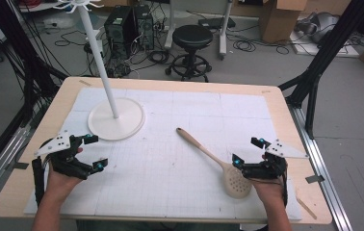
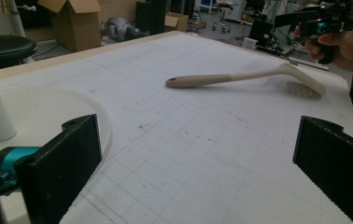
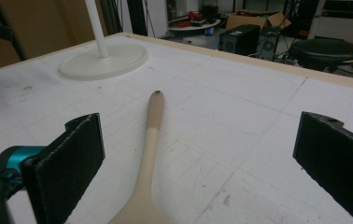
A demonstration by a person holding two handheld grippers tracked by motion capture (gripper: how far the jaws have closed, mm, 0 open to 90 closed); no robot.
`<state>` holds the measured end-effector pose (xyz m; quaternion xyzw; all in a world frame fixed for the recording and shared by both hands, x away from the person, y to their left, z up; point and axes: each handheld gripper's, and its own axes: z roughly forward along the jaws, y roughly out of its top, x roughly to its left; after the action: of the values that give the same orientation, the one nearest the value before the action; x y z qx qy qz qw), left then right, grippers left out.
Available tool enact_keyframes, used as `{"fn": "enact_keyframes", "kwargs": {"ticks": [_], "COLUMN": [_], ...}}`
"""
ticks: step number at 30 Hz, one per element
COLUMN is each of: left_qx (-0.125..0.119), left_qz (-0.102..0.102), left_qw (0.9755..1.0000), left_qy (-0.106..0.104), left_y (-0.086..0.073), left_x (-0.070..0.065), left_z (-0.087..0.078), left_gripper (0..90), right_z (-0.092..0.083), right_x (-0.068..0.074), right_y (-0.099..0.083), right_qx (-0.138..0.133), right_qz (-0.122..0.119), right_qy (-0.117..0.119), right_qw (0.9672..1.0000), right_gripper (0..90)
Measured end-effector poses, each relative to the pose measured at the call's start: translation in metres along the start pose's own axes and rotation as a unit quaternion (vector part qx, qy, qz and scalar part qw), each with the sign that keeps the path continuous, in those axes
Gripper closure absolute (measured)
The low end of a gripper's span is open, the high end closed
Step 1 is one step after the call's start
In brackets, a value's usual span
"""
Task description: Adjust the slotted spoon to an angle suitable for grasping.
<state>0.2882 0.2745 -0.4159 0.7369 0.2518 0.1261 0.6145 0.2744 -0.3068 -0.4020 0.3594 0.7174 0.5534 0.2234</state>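
A beige slotted spoon [image 1: 217,160] lies on the white grid mat, handle toward the middle, perforated head at the front right. My right gripper [image 1: 248,150] hovers just right of the spoon's head, jaws wide apart and empty; in the right gripper view the spoon handle [image 3: 150,140] runs away between the jaws. My left gripper [image 1: 94,151] is open at the front left, beside the white stand's round base [image 1: 116,119], nothing between its jaws. In the left gripper view the spoon [image 2: 240,79] lies far ahead and the stand's base [image 2: 39,112] sits at the left.
The white stand's pole [image 1: 98,60] rises tall from its base at the mat's back left. The wooden table edge [image 1: 170,83] borders the mat. A black stool [image 1: 192,38], computer towers and cardboard boxes stand on the floor beyond.
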Motion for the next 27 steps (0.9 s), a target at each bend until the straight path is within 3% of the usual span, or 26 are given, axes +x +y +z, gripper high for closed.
{"fn": "enact_keyframes", "kwargs": {"ticks": [5, 10, 17, 27], "left_qx": [-0.014, 0.000, -0.011, -0.010], "left_qz": [-0.006, 0.002, 0.001, -0.002], "left_qw": [0.9999, 1.0000, 0.9999, 0.9999], "left_qy": [0.001, 0.003, 0.007, 0.009], "left_y": [0.001, 0.000, 0.002, 0.004], "left_x": [0.002, 0.001, -0.001, 0.001], "left_z": [0.000, 0.001, -0.002, -0.005], "left_gripper": [1.7, 1.6, 1.6, 1.7], "right_z": [0.000, 0.000, 0.002, 0.018], "right_x": [0.000, 0.000, 0.006, 0.014], "right_y": [0.000, 0.000, 0.003, 0.015], "right_qx": [0.000, 0.005, 0.013, 0.036], "right_qz": [0.001, 0.001, -0.008, -0.025], "right_qy": [-0.003, -0.001, 0.003, 0.011], "right_qw": [1.0000, 1.0000, 0.9999, 0.9990], "right_gripper": [0.9, 0.9, 0.9, 0.9]}}
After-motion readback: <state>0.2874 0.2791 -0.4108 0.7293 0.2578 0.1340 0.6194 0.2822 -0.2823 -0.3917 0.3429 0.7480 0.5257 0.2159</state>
